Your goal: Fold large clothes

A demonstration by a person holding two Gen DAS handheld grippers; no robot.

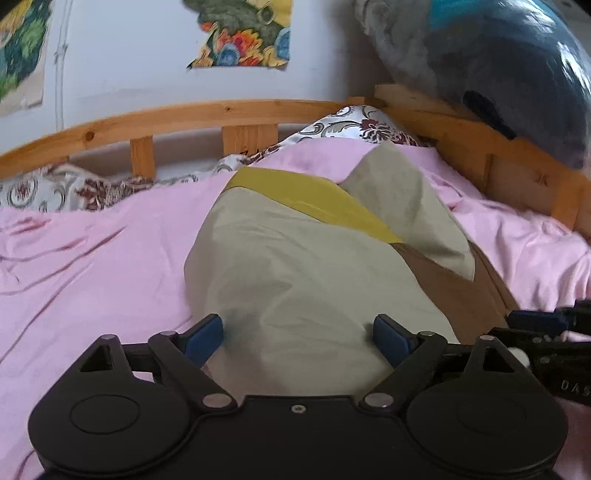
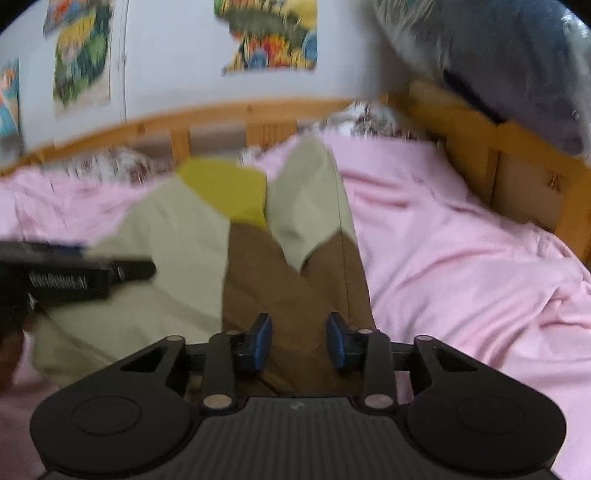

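On the pink-sheeted bed (image 1: 92, 258), towards its middle, lies a large garment of pale khaki, yellow and brown fabric panels (image 1: 295, 266), partly folded, with one khaki flap turned over the brown part on the side nearer the wooden footboard corner. A yellow band crosses it at the end nearest the curved wooden bed rail (image 1: 166, 118).

The left gripper (image 1: 297, 338) has its blue-padded fingers (image 1: 205, 338) spread wide over the near khaki edge; the cloth sits between them, but nothing is pinched. The right gripper (image 2: 299, 341) hangs over the brown panel with its blue fingers (image 2: 260, 341) set a moderate way apart, brown cloth between them (whether the pads touch it cannot be told, as that view is blurred). Each gripper shows at the side of the other's view, just beside one another.

Along the rail a white and maroon floral quilt (image 1: 351, 127) is bunched against the far edge of the bed. Colourful paper pictures (image 1: 243, 33) hang on the white wall, and a dark blue shiny bundle (image 1: 498, 66) rests on the corner of the frame.
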